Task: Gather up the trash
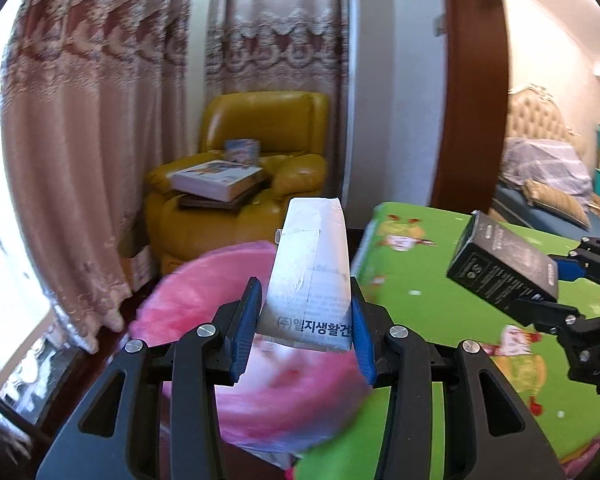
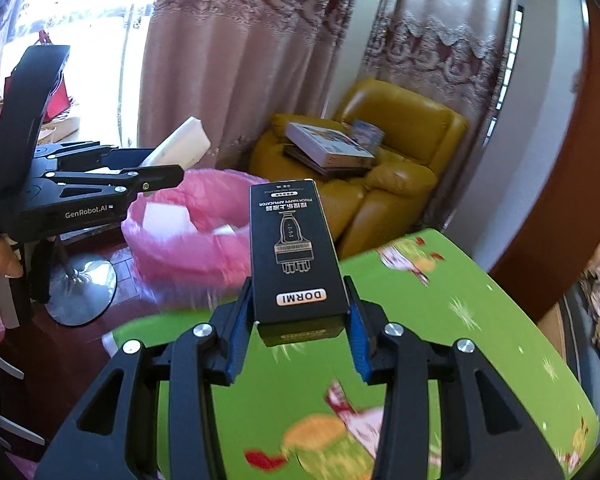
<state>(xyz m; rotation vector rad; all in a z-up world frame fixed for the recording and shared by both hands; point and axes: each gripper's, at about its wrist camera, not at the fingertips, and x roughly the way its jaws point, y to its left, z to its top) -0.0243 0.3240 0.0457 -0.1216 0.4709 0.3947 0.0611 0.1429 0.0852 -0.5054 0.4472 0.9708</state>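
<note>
Your left tongs point(image 1: 306, 316) pinch a white carton point(image 1: 312, 264) right above the pink-lined trash bin point(image 1: 204, 292), so you're at the drop; spread them next. Your right tongs point(image 2: 300, 320) pinch the black DORMI box point(image 2: 294, 252) beside that bin, over the green mat point(image 2: 480, 320), so carry it across.

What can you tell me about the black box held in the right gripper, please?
The black box is a slim, oblong carton, seemingly printed cardboard, with a line drawing of a comb-headed applicator, white lettering and an orange "DORMI" label reading upside down in the right wrist view. It looks closed and undamaged. The right gripper clamps its near end between blue pads, so it juts forward, in the air above the green mat, near the pink-lined bin. Only the pads touch it.
</note>
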